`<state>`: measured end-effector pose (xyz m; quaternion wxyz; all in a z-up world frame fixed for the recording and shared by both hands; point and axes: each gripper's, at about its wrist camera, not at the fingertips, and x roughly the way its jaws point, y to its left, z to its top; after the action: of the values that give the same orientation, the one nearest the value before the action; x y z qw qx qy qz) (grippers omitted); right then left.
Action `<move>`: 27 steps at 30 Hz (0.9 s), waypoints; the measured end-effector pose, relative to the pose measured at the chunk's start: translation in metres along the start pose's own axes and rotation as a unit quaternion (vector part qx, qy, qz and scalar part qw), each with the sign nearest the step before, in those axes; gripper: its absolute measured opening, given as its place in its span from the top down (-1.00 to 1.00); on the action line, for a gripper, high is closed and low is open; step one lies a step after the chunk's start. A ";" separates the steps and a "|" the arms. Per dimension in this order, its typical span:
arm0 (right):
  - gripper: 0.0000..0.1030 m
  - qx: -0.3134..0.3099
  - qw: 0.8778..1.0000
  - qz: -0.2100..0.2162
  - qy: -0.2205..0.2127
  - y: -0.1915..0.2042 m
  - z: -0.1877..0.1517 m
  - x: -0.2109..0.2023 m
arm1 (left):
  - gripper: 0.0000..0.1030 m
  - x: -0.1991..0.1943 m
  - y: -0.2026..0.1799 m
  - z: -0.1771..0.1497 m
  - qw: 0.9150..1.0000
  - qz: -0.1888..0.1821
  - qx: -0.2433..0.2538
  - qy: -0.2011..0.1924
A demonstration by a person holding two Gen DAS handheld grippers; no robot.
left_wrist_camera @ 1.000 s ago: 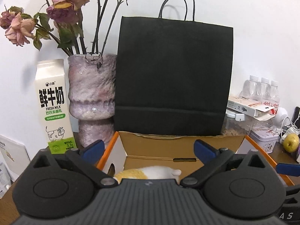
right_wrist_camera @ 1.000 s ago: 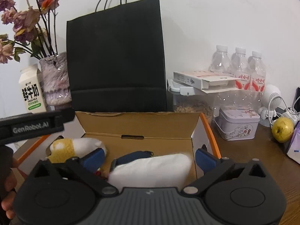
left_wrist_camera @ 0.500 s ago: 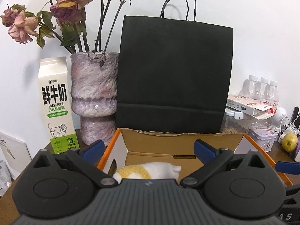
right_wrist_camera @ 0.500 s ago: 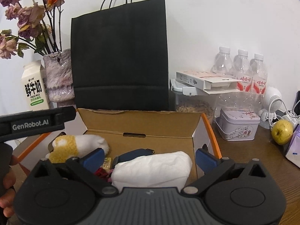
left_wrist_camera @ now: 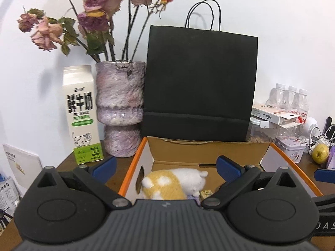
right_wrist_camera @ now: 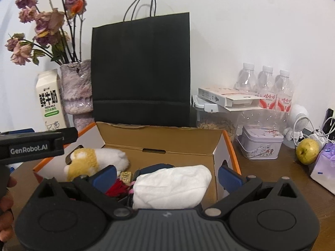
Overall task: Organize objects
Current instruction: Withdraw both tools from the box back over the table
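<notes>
An open cardboard box [left_wrist_camera: 134,167] with an orange rim stands on the wooden table. A yellow and white plush toy [left_wrist_camera: 173,183] lies at its left end beside a small tile [left_wrist_camera: 206,192]. My left gripper [left_wrist_camera: 166,166] hovers open over that end, holding nothing. In the right wrist view the box [right_wrist_camera: 229,146] also holds a white soft pack [right_wrist_camera: 171,186], a dark blue object [right_wrist_camera: 155,167], a red item [right_wrist_camera: 117,189] and the plush toy [right_wrist_camera: 94,161]. My right gripper [right_wrist_camera: 167,175] is open above the white pack, its fingers clear of the pack's ends.
A black paper bag [left_wrist_camera: 199,83] stands behind the box, with a vase of dried roses [left_wrist_camera: 120,108] and a milk carton [left_wrist_camera: 81,115] to its left. At the right are water bottles [right_wrist_camera: 266,83], a clear container [right_wrist_camera: 217,121], a tin [right_wrist_camera: 261,146] and a green fruit [right_wrist_camera: 307,151]. A hand [right_wrist_camera: 6,188] holds the left gripper.
Both views have drawn back and up a little from the box, so more of the plush toy and the other contents shows. Neither gripper has changed its opening.
</notes>
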<state>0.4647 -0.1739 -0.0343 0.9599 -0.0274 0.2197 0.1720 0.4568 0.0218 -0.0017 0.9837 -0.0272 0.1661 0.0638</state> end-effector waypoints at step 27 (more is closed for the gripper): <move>-1.00 -0.035 0.999 0.009 -0.020 0.001 -0.078 -0.129 | -1.00 -0.131 0.008 -0.065 0.999 0.031 0.014 -0.007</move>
<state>0.3234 -0.2235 -0.0487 0.9610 -0.0554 0.1945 0.1885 0.3116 0.0094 -0.0202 0.9826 -0.0080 0.1613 0.0918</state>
